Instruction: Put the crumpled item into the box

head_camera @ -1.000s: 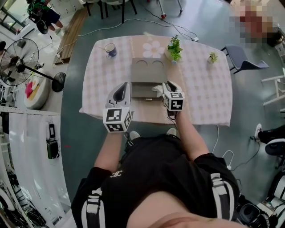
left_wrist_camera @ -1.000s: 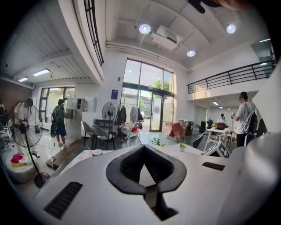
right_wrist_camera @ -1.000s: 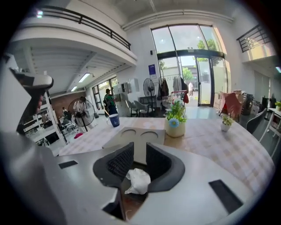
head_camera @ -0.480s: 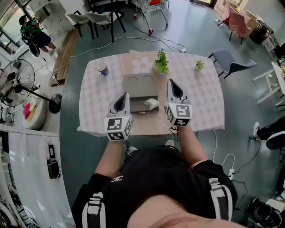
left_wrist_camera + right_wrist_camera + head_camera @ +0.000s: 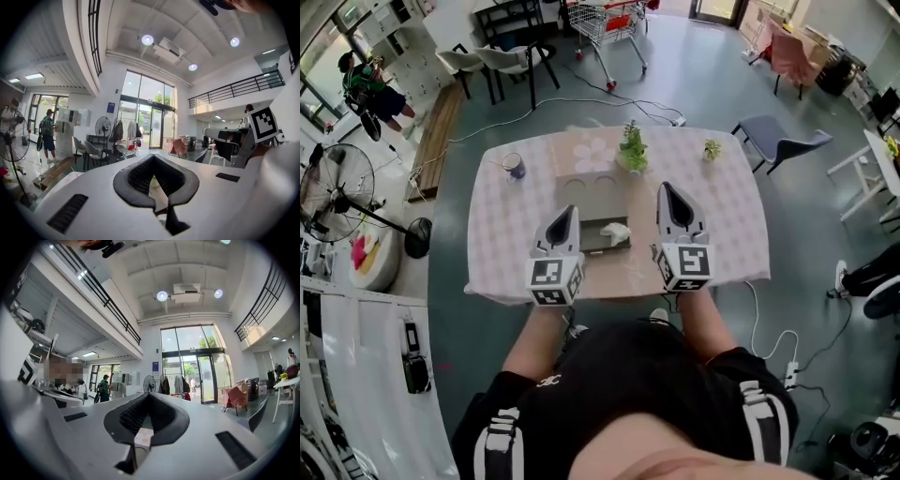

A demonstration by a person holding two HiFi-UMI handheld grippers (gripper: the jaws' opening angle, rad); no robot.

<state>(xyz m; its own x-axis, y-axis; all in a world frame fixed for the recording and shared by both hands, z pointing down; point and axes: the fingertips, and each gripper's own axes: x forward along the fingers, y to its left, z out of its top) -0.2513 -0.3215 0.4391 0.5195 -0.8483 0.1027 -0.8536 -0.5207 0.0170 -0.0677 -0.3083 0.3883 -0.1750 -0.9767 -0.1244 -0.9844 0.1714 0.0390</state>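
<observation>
- Meeting at their tips, the jaws of the left gripper are closed. The left gripper view shows only a narrow slot between the dark pads, with nothing held in it.
- The right gripper is the same: its jaws are pressed together at the front and hold nothing.
- Both grippers hover above the near half of the table, side by side and pointing away from the person.
- The crumpled item, a white wad, lies between the two grippers. It is to the right of the left jaws and to the left of the right jaws, slightly behind both tips, and touches neither.
- The crumpled item sits inside the open grey box, toward its right end. The box's lid is folded back flat beyond the jaws and shows two round shapes.
- Past the lid, ahead of the gap between the jaws, stands a potted plant, with a flower-print mat just to its left.
- A mug stands ahead and left of the left jaws.
- A smaller plant stands ahead and right of the right jaws.
- Well outside the table, a floor fan stands far to the left of the left jaws. A shopping cart is far ahead of both grippers.
</observation>
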